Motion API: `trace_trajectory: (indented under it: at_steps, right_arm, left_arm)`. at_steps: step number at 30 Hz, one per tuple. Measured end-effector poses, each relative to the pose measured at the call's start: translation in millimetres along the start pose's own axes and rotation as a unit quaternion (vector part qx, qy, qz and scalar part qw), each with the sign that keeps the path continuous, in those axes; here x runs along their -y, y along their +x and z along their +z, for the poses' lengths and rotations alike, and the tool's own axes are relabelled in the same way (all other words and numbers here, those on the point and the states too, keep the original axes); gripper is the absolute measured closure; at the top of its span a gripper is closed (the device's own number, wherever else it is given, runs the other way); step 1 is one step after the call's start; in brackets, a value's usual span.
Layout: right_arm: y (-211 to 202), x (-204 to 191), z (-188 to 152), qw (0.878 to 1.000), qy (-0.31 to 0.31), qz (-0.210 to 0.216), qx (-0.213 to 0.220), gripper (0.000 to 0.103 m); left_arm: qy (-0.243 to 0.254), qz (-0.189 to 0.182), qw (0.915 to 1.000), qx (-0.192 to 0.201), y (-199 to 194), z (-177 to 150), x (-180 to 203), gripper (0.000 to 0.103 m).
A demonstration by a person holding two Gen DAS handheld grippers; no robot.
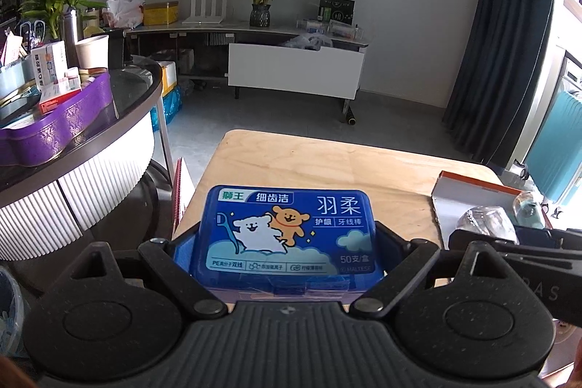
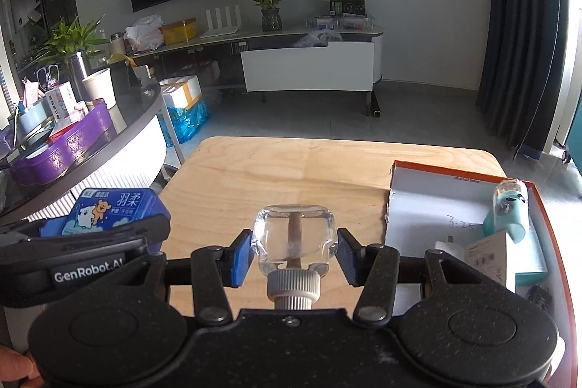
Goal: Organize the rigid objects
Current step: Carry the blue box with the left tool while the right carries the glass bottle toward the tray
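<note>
Your left claw (image 1: 287, 242) grips the blue floss box (image 1: 289, 231) across its width, held above the wooden table (image 1: 327, 162); your right claw (image 2: 294, 251) clamps a clear glass bottle (image 2: 294, 237), cap toward you, over the same table; the white tray (image 2: 436, 202) with orange rim lies right, holding a teal bottle (image 2: 509, 210).

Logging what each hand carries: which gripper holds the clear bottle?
The right gripper, its blue pads either side of the clear bottle. The left gripper holds the blue floss-pick box instead.
</note>
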State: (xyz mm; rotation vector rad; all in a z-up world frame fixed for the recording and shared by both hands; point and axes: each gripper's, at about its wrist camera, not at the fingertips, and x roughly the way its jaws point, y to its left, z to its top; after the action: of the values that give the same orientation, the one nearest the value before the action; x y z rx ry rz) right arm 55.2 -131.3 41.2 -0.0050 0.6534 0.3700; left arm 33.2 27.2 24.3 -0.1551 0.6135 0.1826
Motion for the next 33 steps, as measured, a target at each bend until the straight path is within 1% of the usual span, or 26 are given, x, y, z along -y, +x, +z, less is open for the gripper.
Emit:
trace_trajectory:
  at_steps: [7, 22, 33]
  right_arm:
    - [-19, 8, -8, 1.0, 0.006, -0.003, 0.011, 0.043]
    - [-54, 34, -21, 0.999, 0.024, -0.025, 0.037, 0.043]
    - [-64, 45, -24, 0.998, 0.035, -0.032, 0.045, 0.043]
  left_arm:
    - [0.008, -0.01, 0.9999, 0.006, -12, -7, 9, 0.01]
    - [0.031, -0.037, 0.9987, 0.017, -28, -18, 34, 0.01]
    - [0.04, -0.048, 0.9979, 0.015, -30, -20, 44, 0.01]
